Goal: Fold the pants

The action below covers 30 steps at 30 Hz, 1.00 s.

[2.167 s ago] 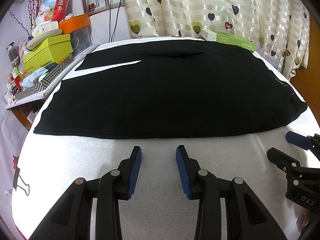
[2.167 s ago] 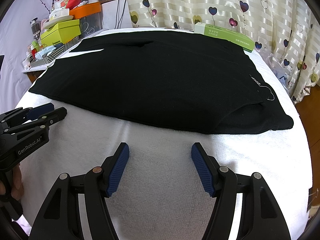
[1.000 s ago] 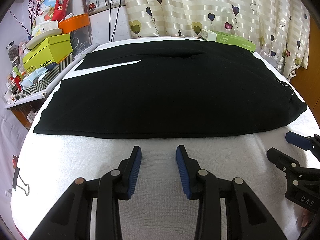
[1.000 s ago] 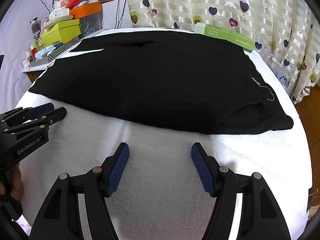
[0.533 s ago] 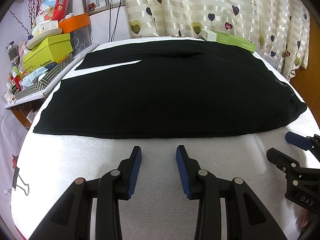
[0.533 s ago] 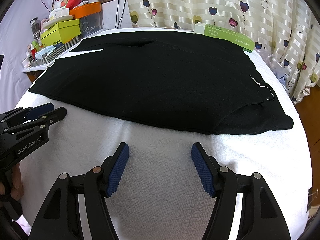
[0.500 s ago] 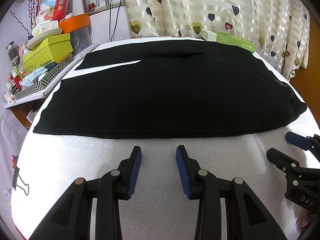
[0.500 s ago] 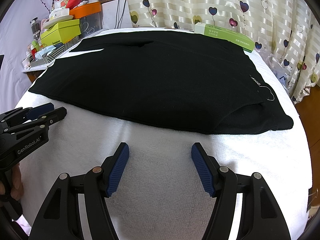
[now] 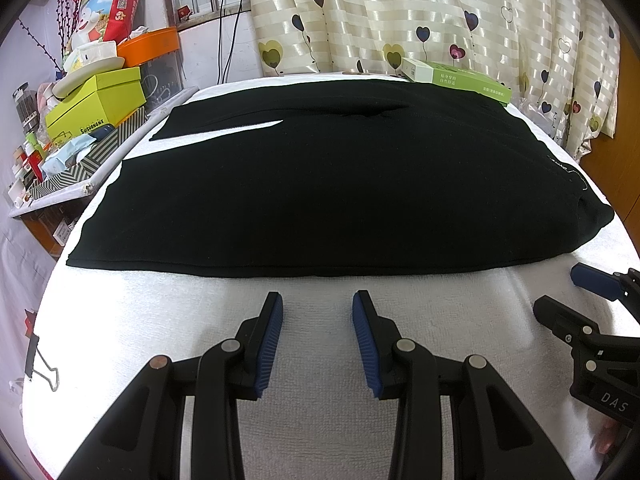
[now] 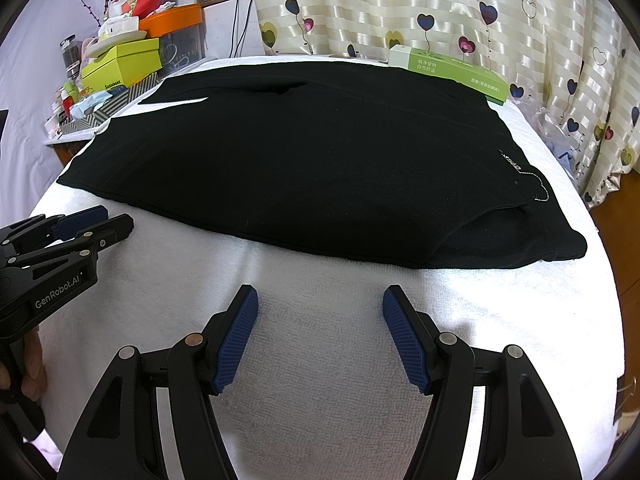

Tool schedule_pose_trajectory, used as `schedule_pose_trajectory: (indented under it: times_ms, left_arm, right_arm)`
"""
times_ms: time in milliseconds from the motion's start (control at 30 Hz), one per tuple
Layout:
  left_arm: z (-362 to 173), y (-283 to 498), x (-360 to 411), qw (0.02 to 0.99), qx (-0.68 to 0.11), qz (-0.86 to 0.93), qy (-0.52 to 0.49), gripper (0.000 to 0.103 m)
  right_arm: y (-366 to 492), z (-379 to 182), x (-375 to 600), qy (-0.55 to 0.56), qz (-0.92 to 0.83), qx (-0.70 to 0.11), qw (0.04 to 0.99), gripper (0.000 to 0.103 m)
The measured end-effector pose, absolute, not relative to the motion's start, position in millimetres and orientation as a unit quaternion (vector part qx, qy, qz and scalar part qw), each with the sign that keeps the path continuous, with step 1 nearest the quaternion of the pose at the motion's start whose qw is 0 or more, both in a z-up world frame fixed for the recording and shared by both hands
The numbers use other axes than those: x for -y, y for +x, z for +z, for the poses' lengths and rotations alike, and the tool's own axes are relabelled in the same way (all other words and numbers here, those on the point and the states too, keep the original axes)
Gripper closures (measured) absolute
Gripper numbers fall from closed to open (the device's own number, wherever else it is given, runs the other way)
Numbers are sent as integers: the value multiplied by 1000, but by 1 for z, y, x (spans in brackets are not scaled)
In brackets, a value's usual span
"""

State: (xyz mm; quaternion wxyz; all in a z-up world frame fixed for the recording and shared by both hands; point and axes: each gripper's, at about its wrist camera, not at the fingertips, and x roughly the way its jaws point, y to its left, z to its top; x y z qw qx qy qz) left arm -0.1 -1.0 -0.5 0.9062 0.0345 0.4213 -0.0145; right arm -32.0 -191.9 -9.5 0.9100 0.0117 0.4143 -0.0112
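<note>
Left wrist view shows me the black knit fabric pants (image 9: 340,184) lying flat on the white towel-covered table (image 9: 120,312), with the leg ends toward the left, where a white gap (image 9: 224,132) separates the two legs, and the waist with its small white label (image 9: 560,168) toward the right. I judge the cloth to be soft, light and limp, not slippery on the rough towel, so it will sag and drag when lifted; I would take it at the near hem edge, one grip close to the left leg corner (image 9: 76,260) and one close to the waist corner (image 10: 568,248), pinching all layers together. My left gripper (image 9: 316,300) hovers over bare towel just before the near edge of the pants, with the blue pads moderately apart, holding nothing and touching no cloth. In the right wrist view, my right gripper (image 10: 320,294) is spread wider, also empty, and it also stands short of the hem. A light green carton box (image 10: 448,72) rests at the far edge of the pants.
</note>
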Motion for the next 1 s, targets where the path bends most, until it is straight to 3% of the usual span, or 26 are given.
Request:
schedule_pose_trajectory:
  times_ms: [1000]
  left_arm:
    - [18, -8, 0, 909, -416, -34, 23, 65]
  right_arm:
    - [-42, 14, 186, -8, 16, -399, 917, 37]
